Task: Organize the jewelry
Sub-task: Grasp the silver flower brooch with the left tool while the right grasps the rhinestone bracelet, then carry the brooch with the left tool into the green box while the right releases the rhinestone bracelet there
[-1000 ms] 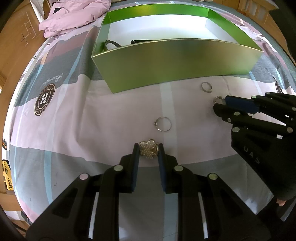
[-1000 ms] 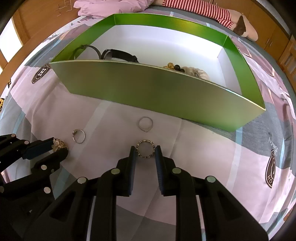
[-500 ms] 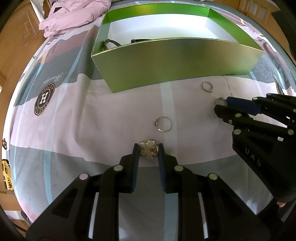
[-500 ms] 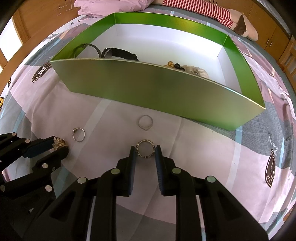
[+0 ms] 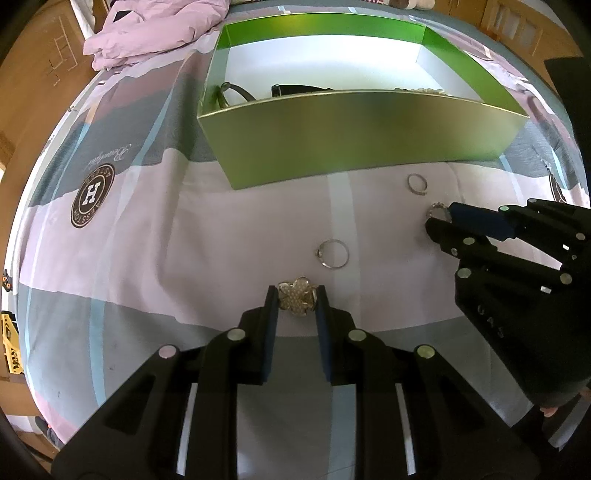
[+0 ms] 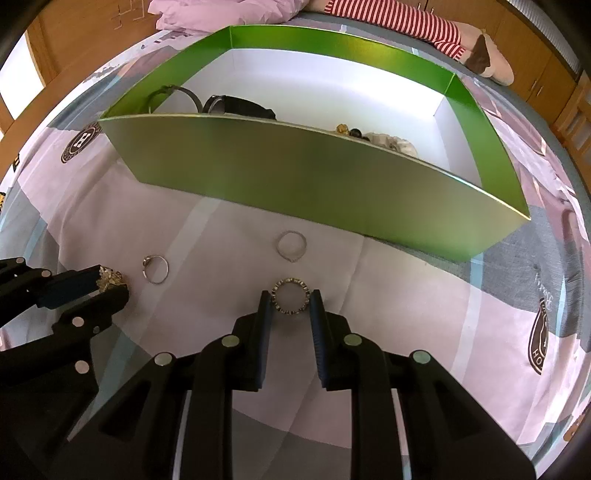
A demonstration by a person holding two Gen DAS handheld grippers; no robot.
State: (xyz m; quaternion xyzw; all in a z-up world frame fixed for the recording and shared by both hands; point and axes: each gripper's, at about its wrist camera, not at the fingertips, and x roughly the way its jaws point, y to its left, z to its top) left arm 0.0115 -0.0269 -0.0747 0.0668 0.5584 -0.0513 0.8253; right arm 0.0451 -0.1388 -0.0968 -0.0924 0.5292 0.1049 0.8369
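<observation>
My left gripper [image 5: 296,299] is shut on a gold flower-shaped brooch [image 5: 297,301], just above the bedsheet. It also shows at the left of the right wrist view [image 6: 110,286]. My right gripper [image 6: 290,302] is shut on a beaded ring [image 6: 290,301]; in the left wrist view it is at the right [image 5: 439,218]. Two plain silver rings lie loose on the sheet: one [image 5: 333,253] ahead of my left gripper, one [image 6: 291,246] nearer the green box [image 6: 295,177]. The box holds a black watch [image 6: 236,105], a bangle [image 6: 173,96] and beaded pieces [image 6: 384,142].
The box stands on a pink and grey bedsheet [image 5: 147,221] with round logo prints. A pink garment [image 5: 155,33] lies behind the box at the left. A striped soft toy [image 6: 406,22] lies behind it at the right. Wooden furniture surrounds the bed.
Both grippers have lifted slightly and drawn a little closer to the box, each still holding its piece. The loose rings have not moved.
</observation>
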